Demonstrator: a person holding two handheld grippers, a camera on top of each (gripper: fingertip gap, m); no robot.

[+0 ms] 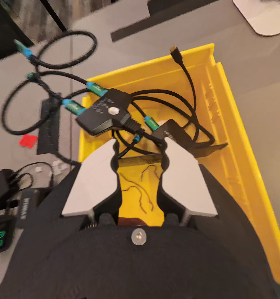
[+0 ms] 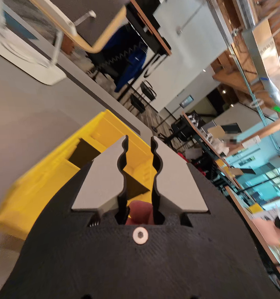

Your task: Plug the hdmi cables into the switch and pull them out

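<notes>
**Switch propped on bin's left rim, both claws empty**

Left gripper (image 1: 140, 142): fingers spread wide, nothing between them, poised over the yellow bin (image 1: 223, 123). Just ahead of the fingertips, the black switch (image 1: 103, 113) sits tilted across the bin's left rim, silver button up. Two green-and-blue HDMI plugs (image 1: 96, 89) (image 1: 73, 106) are seated in its far-left side; their braided cables (image 1: 68, 50) loop out over the grey table (image 1: 257, 97) beyond the bin. A ribbed black lead leaves the switch's near-right end into the bin.

Inside the bin: a second black box (image 1: 173, 134) with another green plug (image 1: 151, 123) in it, tangled black cables, and one loose black connector (image 1: 176, 53) sticking up at the far rim.

Right gripper (image 2: 139, 140): fingers parted by a narrow gap, holding nothing, raised above the bin's (image 2: 43, 174) far corner and pointing off the table. View blurred.
</notes>
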